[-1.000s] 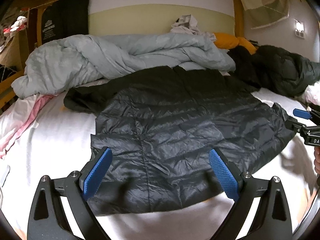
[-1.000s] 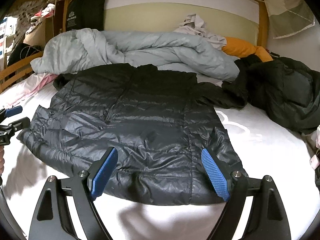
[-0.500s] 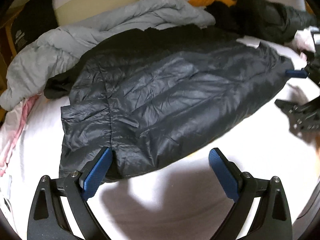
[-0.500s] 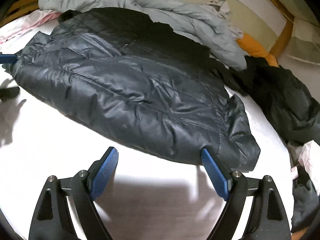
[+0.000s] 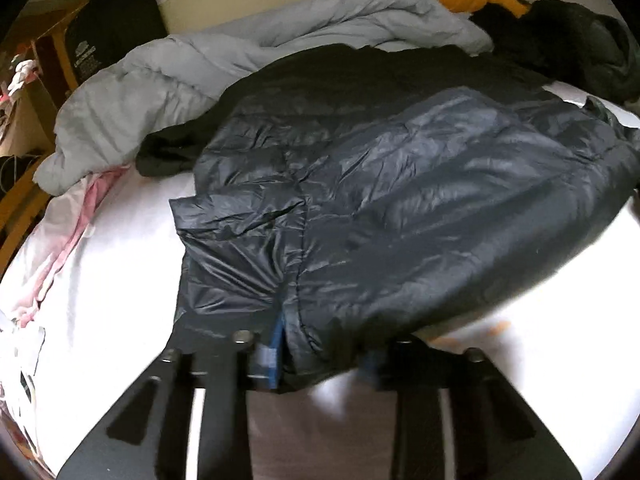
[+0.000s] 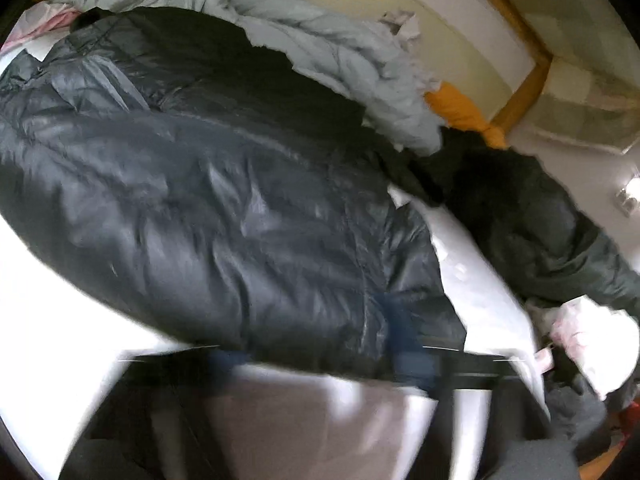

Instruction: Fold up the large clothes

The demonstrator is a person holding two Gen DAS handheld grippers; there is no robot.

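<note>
Jacket (image 5: 400, 216) lay spread on the white bed sheet (image 5: 120, 272), its hem right at the tips of both tongs and the rest running away from them toward the grey quilt (image 5: 248, 56) heaped at the far side. Left tongs (image 5: 320, 356) had the hem between their 2 fingers, one blue pad (image 5: 274, 354) showing just beside the centre seam, the other mostly hidden under the cloth; the picture was blurred, and I could not tell whether they were pressed onto the fabric or merely around it. Right tongs (image 6: 320, 364) sat at the hem near the other bottom corner, a blue finger (image 6: 404, 344) lying against the cloth; blur was heavier there, so their state could not be told either. A second dark coat (image 6: 532, 228) lay off to the right of the right tongs, apart from the jacket.

By my judgement the step in hand was taking hold of the 2 hem corners, the fold itself not yet made. Next move would call for a firm pinch through the slippery padded fabric on both sides, then an even lift and carry of the hem toward the collar
</note>
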